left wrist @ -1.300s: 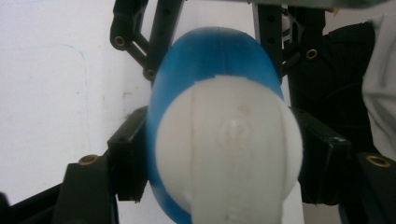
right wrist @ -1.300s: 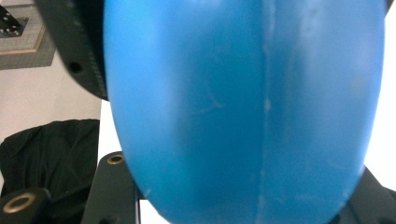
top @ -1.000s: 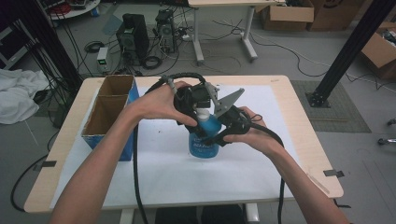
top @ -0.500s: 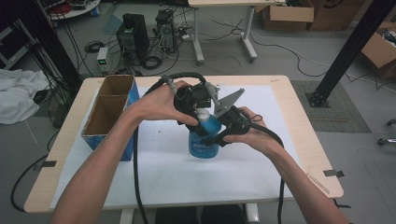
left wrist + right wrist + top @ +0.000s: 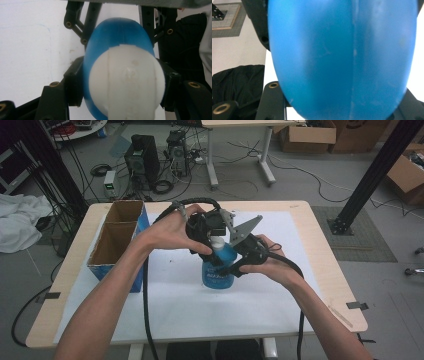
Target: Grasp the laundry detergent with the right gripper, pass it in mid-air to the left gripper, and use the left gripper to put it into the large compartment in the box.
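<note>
Jaws of left gripper (image 5: 122,82) just clamped the white cap (image 5: 126,80); right gripper (image 5: 342,110) grips the blue bottle (image 5: 342,57).

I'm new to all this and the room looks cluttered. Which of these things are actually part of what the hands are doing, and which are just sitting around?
In use:
blue bottle, standing on the table
white cap, clamped by the left gripper
right gripper, clamped on the bottle's body

Lying about:
cardboard box at the table's left
white cloth on the floor
electronics behind the table
</note>
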A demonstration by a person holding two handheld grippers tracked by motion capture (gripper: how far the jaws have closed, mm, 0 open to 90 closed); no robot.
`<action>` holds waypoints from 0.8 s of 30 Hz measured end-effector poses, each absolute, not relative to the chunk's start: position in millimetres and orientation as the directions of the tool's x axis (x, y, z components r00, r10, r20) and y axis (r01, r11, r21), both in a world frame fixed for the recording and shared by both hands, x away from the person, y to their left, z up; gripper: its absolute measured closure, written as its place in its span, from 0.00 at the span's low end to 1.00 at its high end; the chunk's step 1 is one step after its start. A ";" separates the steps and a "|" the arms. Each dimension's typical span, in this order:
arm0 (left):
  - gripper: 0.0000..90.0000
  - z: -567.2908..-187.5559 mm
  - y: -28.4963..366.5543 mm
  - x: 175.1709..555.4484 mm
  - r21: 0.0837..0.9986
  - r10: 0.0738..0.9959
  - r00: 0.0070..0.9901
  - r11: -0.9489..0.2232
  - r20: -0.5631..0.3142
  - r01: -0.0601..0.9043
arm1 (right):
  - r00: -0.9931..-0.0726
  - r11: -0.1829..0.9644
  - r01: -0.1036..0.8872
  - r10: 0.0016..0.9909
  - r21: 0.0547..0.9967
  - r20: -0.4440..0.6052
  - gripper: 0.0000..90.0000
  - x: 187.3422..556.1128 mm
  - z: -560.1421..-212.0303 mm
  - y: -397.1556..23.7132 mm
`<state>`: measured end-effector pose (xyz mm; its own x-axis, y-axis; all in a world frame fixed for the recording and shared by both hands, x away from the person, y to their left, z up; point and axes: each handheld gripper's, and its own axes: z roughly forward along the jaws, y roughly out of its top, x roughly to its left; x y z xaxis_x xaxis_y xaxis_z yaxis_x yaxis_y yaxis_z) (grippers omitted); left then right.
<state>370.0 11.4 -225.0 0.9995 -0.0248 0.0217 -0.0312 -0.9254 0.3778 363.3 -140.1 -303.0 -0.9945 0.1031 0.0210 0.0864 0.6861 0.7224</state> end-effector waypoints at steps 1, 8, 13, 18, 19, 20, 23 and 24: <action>0.42 -225.2 11.3 369.7 0.379 -0.023 0.999 -0.925 0.023 -0.030 | -0.994 0.686 0.087 0.103 0.722 0.021 0.49 363.3 -303.2 -140.0; 0.42 -227.2 10.4 368.6 0.357 -0.018 1.000 -0.934 0.025 -0.025 | -0.995 0.687 0.078 0.098 0.722 0.014 0.49 363.7 -306.6 -138.9; 0.42 -227.6 10.3 368.5 0.356 -0.014 0.999 -0.934 0.032 -0.025 | -0.995 0.680 0.078 0.101 0.729 0.013 0.48 363.9 -307.4 -139.8; 0.42 -229.3 10.9 368.6 0.367 -0.011 0.999 -0.930 0.032 -0.022 | -0.995 0.681 0.074 0.098 0.729 0.009 0.48 363.9 -307.9 -140.5; 0.42 -229.8 11.1 368.6 0.364 -0.011 0.999 -0.931 0.031 -0.022 | -0.995 0.681 0.074 0.099 0.728 0.009 0.48 363.7 -308.1 -140.5; 0.42 -230.2 11.2 368.4 0.369 -0.010 0.999 -0.929 0.033 -0.021 | -0.995 0.681 0.073 0.099 0.729 0.008 0.48 363.4 -308.3 -140.7; 0.42 -231.5 11.2 368.2 0.369 -0.007 1.000 -0.929 0.028 -0.017 | -0.995 0.676 0.075 0.102 0.733 0.007 0.48 363.0 -310.2 -141.5; 0.42 -231.5 11.0 368.6 0.365 -0.012 0.999 -0.931 0.032 -0.023 | -0.995 0.676 0.075 0.102 0.733 0.007 0.48 363.0 -310.2 -141.5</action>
<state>368.6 11.0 -231.5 0.9994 -0.0119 0.0320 -0.0228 -0.9308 0.3649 363.0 -141.5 -310.2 -0.9948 0.1019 0.0072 0.0746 0.6761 0.7330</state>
